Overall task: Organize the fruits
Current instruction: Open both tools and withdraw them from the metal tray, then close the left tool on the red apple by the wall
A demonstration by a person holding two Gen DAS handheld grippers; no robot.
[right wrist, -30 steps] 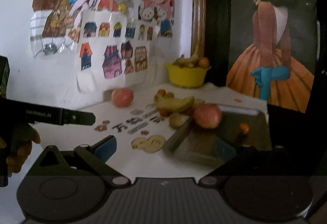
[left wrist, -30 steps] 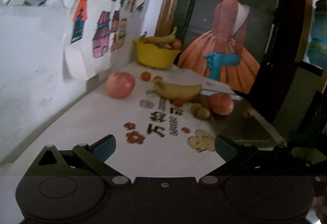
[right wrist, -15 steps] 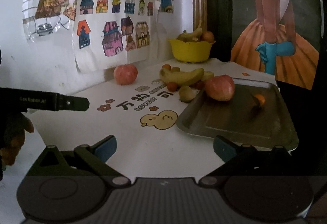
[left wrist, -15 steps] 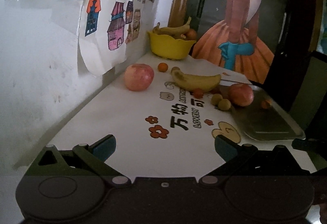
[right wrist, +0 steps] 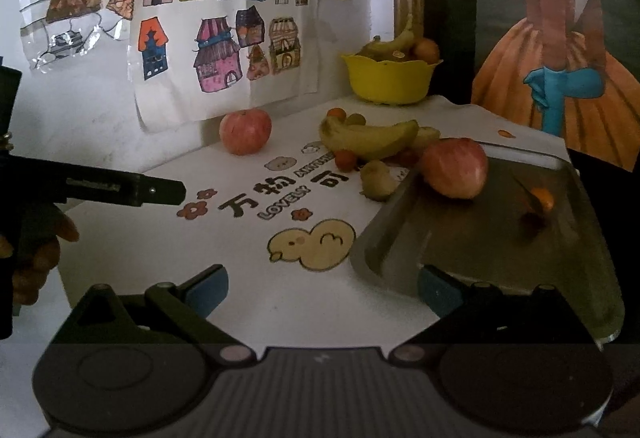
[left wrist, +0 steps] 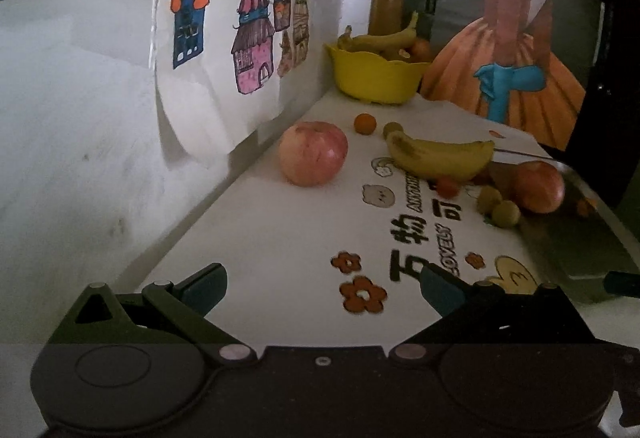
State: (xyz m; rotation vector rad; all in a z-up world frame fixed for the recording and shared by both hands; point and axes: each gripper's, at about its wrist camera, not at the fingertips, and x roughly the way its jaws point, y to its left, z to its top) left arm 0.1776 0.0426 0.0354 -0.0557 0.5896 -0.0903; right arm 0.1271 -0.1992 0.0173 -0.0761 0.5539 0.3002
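Both tongs stand wide apart with nothing between their blue pads. The left tongs [left wrist: 322, 288] hover over the near part of the white counter [left wrist: 280, 238], above the printed flowers and lettering. The right tongs [right wrist: 322, 288] hover at the near edge of the counter, the right pad over the near corner of the metal tray [right wrist: 460, 250].

The fruit lies scattered across the far half of the counter. One apple [left wrist: 313, 153] sits alone near the wall, below the paper sheet of drawn houses [left wrist: 240, 38]. A small orange [left wrist: 365, 124] lies beyond it, well short of the yellow bowl [left wrist: 376, 78] in the far corner; the bowl holds a banana and at least one round orange fruit. A loose banana [left wrist: 440, 159] lies in the middle, with a small green fruit at its far tip and a cherry tomato [left wrist: 447, 187] just in front of it. Two small green fruits [left wrist: 498, 206] sit side by side, touching, just beside the tray's far left edge.

A second apple [right wrist: 454, 168] rests in the tray's far left corner. A small orange fruit [right wrist: 542, 198] lies in the tray too, apart from the apple, toward the right side.

In the right wrist view the left tongs' black body shows at the left edge, gripped by a hand [right wrist: 36, 258].
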